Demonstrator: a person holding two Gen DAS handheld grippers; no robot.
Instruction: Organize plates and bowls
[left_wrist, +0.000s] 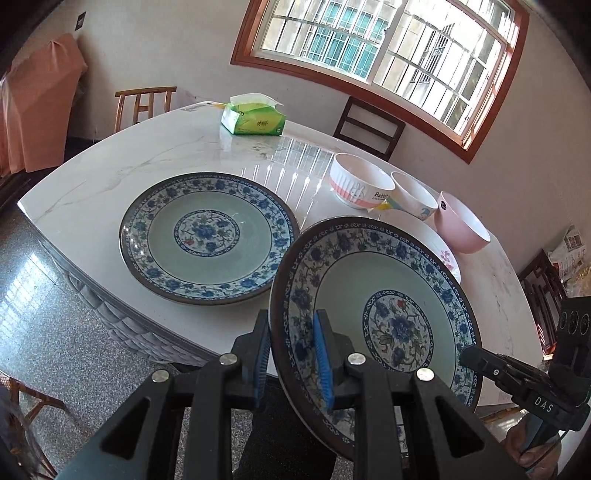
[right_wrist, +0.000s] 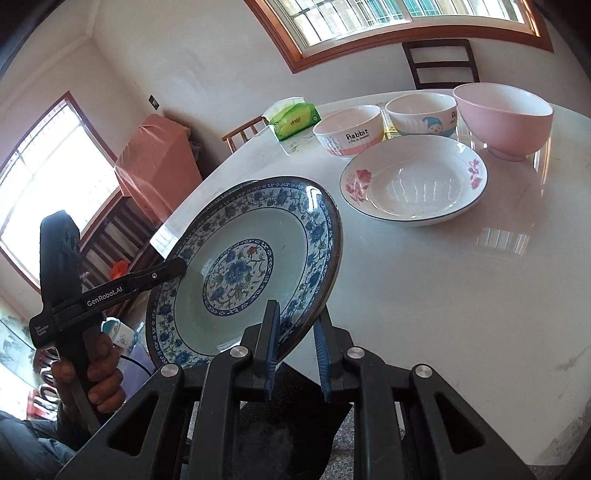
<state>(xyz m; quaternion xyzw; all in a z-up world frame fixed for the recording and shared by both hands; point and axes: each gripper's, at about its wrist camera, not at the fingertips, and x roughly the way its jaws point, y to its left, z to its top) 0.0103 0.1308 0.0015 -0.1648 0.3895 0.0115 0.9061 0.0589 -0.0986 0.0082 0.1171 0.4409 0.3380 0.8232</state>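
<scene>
I hold a blue-patterned plate (left_wrist: 376, 317) in the air off the near edge of the white table (left_wrist: 92, 188), tilted steeply, its face turned up toward me and its far rim highest. My left gripper (left_wrist: 291, 354) is clamped on one side of its rim and my right gripper (right_wrist: 295, 343) on the opposite side. A matching plate (left_wrist: 208, 238) lies flat near the table's corner. Beyond the held plate sit a white floral plate (right_wrist: 413, 181) and, in a row behind it, a Rabbit bowl (right_wrist: 347, 129), a cartoon bowl (right_wrist: 421, 114) and a pink bowl (right_wrist: 504, 118). The tabletop on the right is bare. A tissue pack (left_wrist: 253, 114) lies at the far edge.
</scene>
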